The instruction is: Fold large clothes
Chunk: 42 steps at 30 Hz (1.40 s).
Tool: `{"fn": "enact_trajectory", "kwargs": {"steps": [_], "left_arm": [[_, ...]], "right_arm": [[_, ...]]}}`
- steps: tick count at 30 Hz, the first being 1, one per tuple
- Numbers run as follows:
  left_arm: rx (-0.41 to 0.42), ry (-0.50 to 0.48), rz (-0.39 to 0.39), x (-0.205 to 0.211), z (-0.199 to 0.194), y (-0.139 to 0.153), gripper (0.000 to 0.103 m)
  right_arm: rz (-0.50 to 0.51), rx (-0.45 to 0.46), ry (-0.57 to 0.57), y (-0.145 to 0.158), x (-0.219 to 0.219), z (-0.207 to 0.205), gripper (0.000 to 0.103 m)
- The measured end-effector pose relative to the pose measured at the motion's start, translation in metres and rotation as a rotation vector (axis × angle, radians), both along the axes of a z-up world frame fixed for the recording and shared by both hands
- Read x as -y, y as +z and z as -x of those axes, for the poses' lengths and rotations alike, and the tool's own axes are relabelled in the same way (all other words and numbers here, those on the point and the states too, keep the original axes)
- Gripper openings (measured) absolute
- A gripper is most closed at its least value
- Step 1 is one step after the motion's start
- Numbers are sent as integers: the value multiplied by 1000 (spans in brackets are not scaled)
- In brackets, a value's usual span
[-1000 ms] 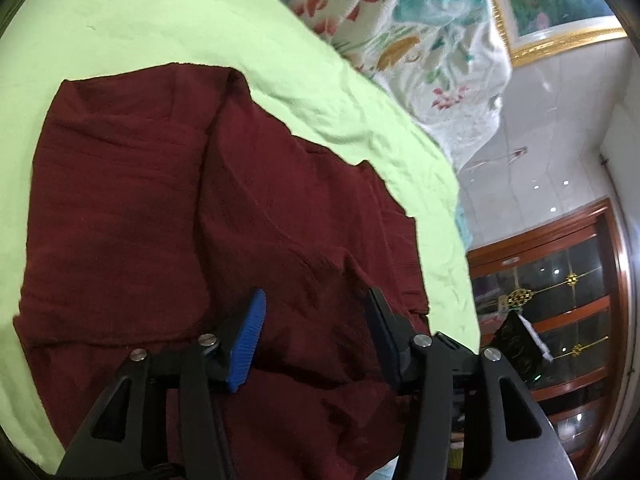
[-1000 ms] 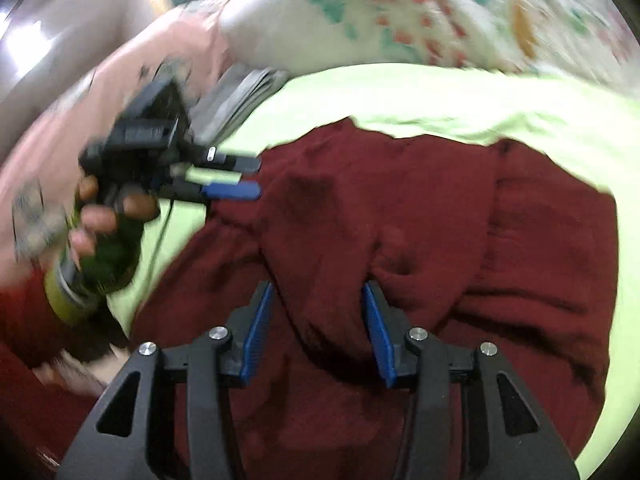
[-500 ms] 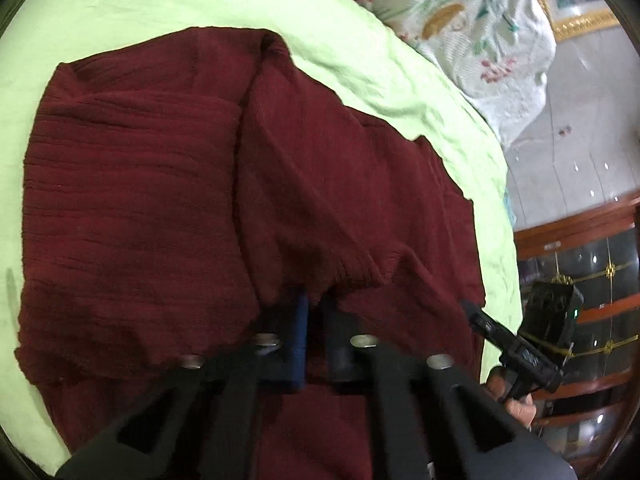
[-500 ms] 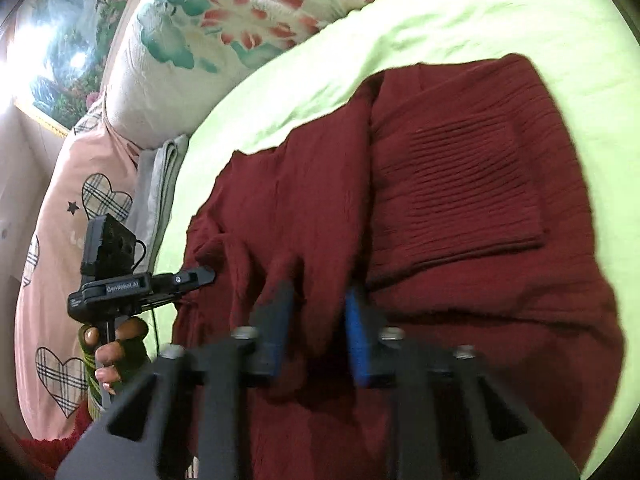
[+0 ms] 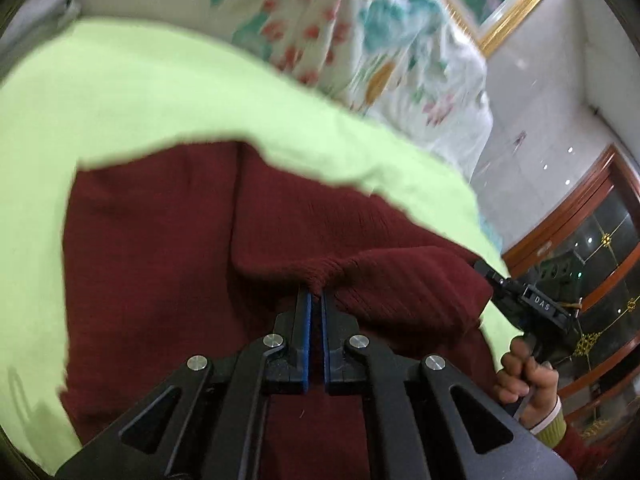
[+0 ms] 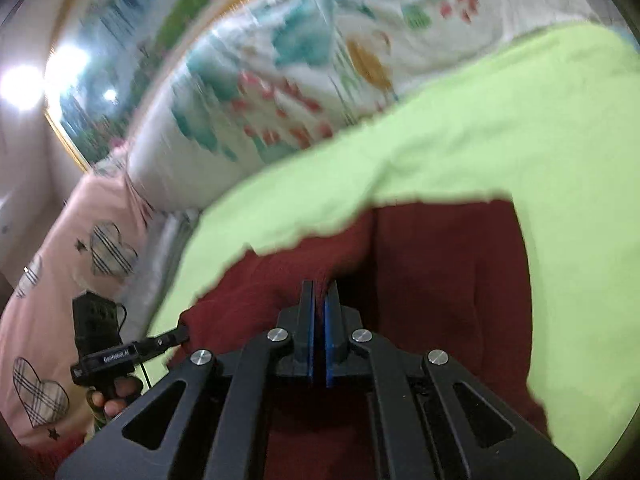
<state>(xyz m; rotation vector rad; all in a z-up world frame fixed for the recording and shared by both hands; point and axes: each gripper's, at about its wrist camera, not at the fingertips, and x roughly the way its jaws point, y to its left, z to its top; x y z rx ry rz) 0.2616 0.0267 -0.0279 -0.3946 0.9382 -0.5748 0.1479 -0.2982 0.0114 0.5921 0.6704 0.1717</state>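
A dark red knit sweater [image 5: 152,264] lies on a lime green bed sheet [image 5: 120,104]. My left gripper [image 5: 315,294] is shut on a bunched edge of the sweater and holds it raised. My right gripper [image 6: 320,288] is shut on another part of the same edge of the sweater [image 6: 448,280]. Each gripper shows in the other's view: the right one [image 5: 486,270] at the sweater's right corner, the left one [image 6: 180,334] at its left corner. The lifted edge hides the cloth beneath it.
A floral white pillow [image 5: 360,40] lies beyond the sheet, also in the right wrist view [image 6: 300,80]. A pink heart-print pillow [image 6: 60,260] is at the left. A wooden glass-door cabinet [image 5: 592,260] stands to the right, past the bed edge.
Both grippers went from open above the sweater to shut on its near edge. They have lifted it and carried it toward the far side, so more green sheet and pillows show.
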Motion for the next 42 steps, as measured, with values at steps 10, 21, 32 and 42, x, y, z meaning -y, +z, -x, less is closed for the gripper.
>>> {"fn": "enact_trajectory", "kwargs": {"steps": [10, 21, 32, 42], "left_arm": [[-136, 8, 105, -26, 4, 10, 62], [-155, -8, 35, 16, -28, 12, 8], [41, 14, -88, -1, -9, 1, 8], [24, -26, -182, -2, 9, -9, 20]], "right_arm": [[-115, -101, 14, -20, 15, 11, 10], [-117, -82, 31, -5, 1, -8, 4], [-45, -103, 48, -29, 0, -7, 4], [-31, -192, 30, -40, 9, 2, 9]]}}
